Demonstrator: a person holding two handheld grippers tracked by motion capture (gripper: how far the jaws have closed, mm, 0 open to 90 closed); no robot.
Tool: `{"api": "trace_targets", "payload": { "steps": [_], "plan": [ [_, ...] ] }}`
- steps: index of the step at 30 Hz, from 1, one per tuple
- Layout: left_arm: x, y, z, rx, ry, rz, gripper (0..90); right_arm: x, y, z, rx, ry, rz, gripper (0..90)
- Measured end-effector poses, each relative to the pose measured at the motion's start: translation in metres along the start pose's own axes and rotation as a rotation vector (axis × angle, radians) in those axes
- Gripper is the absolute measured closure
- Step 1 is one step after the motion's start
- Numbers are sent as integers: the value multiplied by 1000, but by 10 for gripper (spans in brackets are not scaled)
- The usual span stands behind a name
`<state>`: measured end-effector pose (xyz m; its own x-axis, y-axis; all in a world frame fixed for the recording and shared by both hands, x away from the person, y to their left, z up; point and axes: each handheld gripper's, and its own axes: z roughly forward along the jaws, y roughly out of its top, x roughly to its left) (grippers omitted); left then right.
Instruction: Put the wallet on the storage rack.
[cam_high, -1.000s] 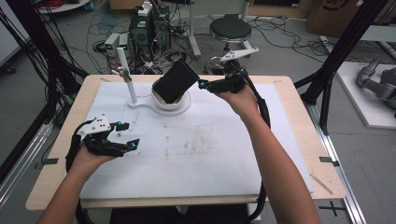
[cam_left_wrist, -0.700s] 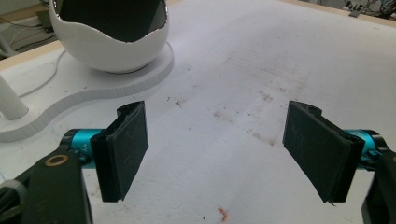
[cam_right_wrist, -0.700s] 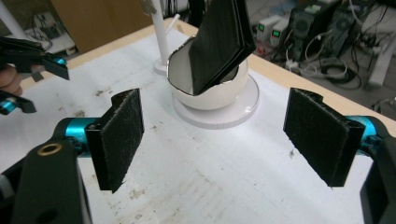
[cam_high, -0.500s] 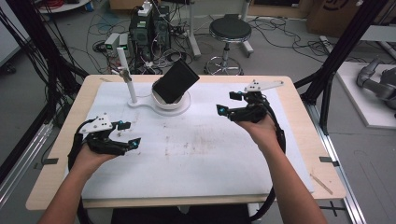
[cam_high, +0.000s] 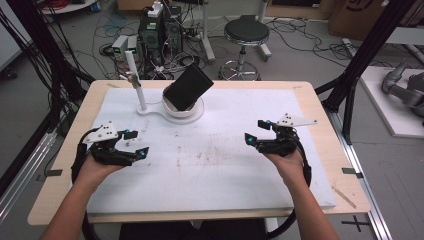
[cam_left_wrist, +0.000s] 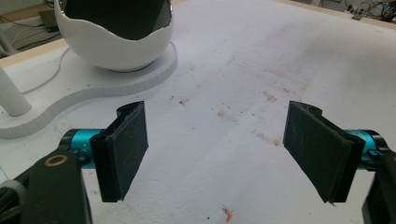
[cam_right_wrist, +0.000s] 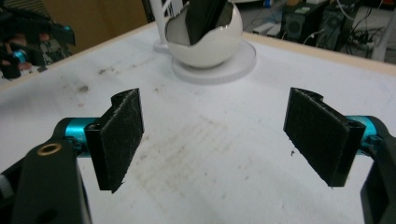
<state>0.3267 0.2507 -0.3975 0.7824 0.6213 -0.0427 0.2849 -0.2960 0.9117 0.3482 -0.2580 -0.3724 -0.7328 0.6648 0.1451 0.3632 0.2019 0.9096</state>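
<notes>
A black flat slab (cam_high: 187, 87) leans tilted in a white egg-shaped cup (cam_high: 184, 109) on a white base at the far middle of the mat. My left gripper (cam_high: 137, 143) rests low at the mat's left, open, nothing between its pads (cam_left_wrist: 123, 149). My right gripper (cam_high: 255, 131) sits at the mat's right, well short of the cup, open and empty, its pads (cam_right_wrist: 322, 135) wide apart. The left gripper view has the cup (cam_left_wrist: 114, 44) just ahead on the left. In the right gripper view the cup (cam_right_wrist: 205, 44) and slab (cam_right_wrist: 203, 14) stand farther off.
A white post (cam_high: 136, 82) rises from the same base, left of the cup. The stained white mat (cam_high: 210, 160) covers most of the wooden table (cam_high: 325, 120). Beyond the far edge are a stool (cam_high: 246, 31), computer boxes and cables.
My right gripper has drawn back from beside the slab at the cup, moving right, toward the person and lower. The slab stays leaning in the cup. The left gripper has kept still.
</notes>
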Motion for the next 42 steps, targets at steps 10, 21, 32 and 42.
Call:
{"api": "trace_targets", "payload": {
  "steps": [10, 21, 32, 42],
  "plan": [
    [2, 0, 0, 1, 5, 1, 220, -5, -20, 5, 44, -7, 25, 202],
    [2, -2, -3, -6, 12, -9, 220, -5, -23, 5, 38, -18, 32, 202],
    [4, -5, -8, -9, 30, -15, 220, -15, -23, 3, -14, -21, 80, 202],
    [-1, -5, -6, 2, 20, -2, 221, -13, -23, 2, 12, -28, 58, 202]
  ]
}}
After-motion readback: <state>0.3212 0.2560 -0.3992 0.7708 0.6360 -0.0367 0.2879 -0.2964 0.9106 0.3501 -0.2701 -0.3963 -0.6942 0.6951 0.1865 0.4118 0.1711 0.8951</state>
